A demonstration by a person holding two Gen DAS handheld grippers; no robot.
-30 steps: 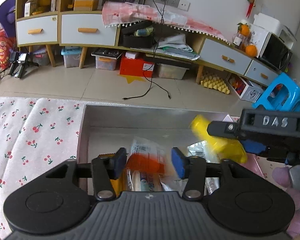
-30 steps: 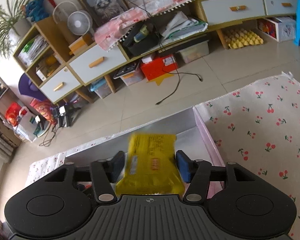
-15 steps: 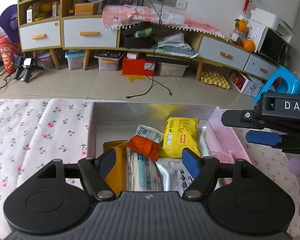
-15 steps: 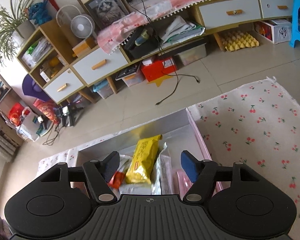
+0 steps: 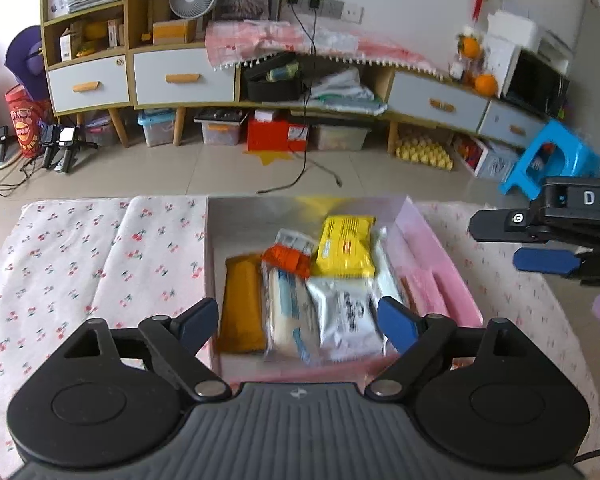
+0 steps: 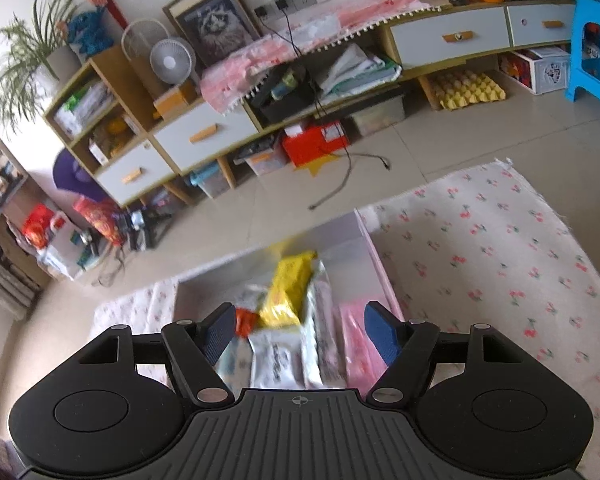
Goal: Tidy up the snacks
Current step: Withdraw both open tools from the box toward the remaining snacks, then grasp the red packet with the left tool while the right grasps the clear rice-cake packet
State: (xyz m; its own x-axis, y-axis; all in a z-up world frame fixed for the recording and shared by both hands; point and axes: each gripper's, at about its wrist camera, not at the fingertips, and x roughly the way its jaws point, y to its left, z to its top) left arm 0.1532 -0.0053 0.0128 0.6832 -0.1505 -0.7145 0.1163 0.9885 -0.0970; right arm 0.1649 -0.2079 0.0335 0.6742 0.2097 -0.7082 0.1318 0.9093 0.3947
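The pink box (image 5: 440, 240) sits on the cherry-print cloth (image 5: 100, 248) over the worktop and is the landmark here. Inside it lie the snacks: the yellow packet (image 5: 346, 246) toward the far wall, the orange packet (image 5: 286, 258) beside it, the amber pack (image 5: 242, 300) along the left wall, silver and white packs nearest the camera. The left tool (image 5: 296, 322) hangs above the box, its jaws having just been opening, nothing between them. The right tool (image 6: 300, 332) is likewise released and empty, jaws just spreading, above the box's right side, likely clearing away so the packets settle flat
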